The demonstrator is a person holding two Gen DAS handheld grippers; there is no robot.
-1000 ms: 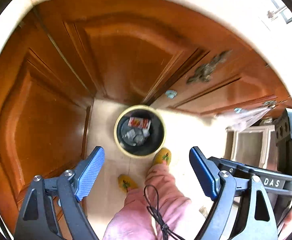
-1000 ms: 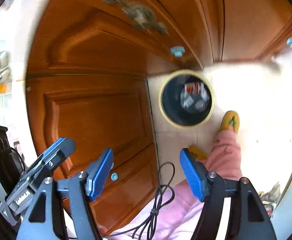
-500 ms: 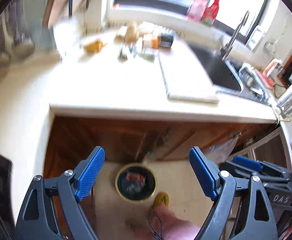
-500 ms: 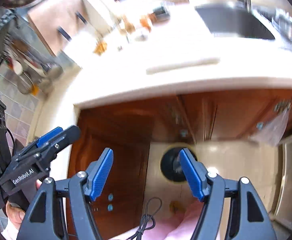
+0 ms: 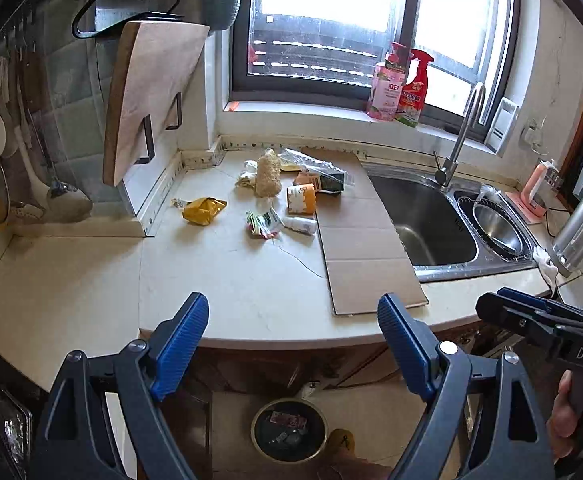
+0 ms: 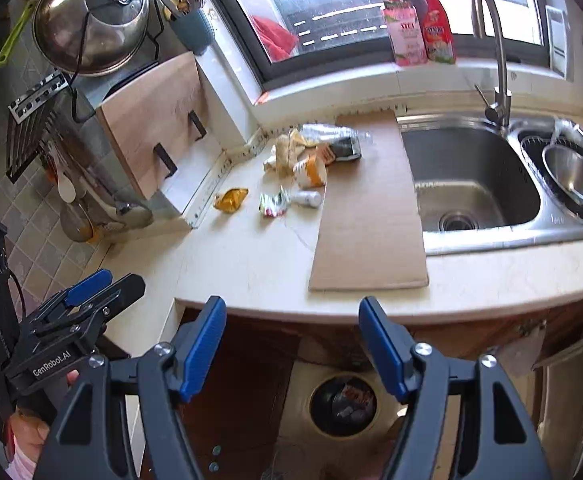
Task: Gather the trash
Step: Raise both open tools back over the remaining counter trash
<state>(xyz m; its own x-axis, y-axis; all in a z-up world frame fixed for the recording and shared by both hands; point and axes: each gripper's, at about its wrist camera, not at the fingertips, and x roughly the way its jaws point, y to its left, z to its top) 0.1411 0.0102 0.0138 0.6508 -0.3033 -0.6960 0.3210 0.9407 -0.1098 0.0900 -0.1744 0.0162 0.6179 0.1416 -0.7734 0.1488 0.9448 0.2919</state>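
Observation:
Trash lies at the back of the pale counter (image 5: 251,288): a yellow wrapper (image 5: 203,210) (image 6: 230,199), a crumpled green and red wrapper (image 5: 263,224) (image 6: 273,205), a small white bottle (image 5: 300,225), an orange and white cup (image 5: 301,199) (image 6: 311,171) and a clear bag over a dark packet (image 5: 319,172). A round bin (image 5: 289,430) (image 6: 343,404) holding scraps stands on the floor below the counter edge. My left gripper (image 5: 292,302) and right gripper (image 6: 292,304) hover open and empty in front of the counter edge, well short of the trash.
A flat cardboard sheet (image 5: 367,240) lies beside the steel sink (image 5: 423,220) with its tap (image 5: 463,132). A cutting board (image 5: 151,96) leans at the back left. Bottles (image 5: 399,84) stand on the windowsill. A yellow slipper (image 5: 341,438) is next to the bin.
Both grippers have risen from low over the bin by the cabinet doors to counter height and tilted up, bringing the counter and window into view. Their jaws stay equally wide.

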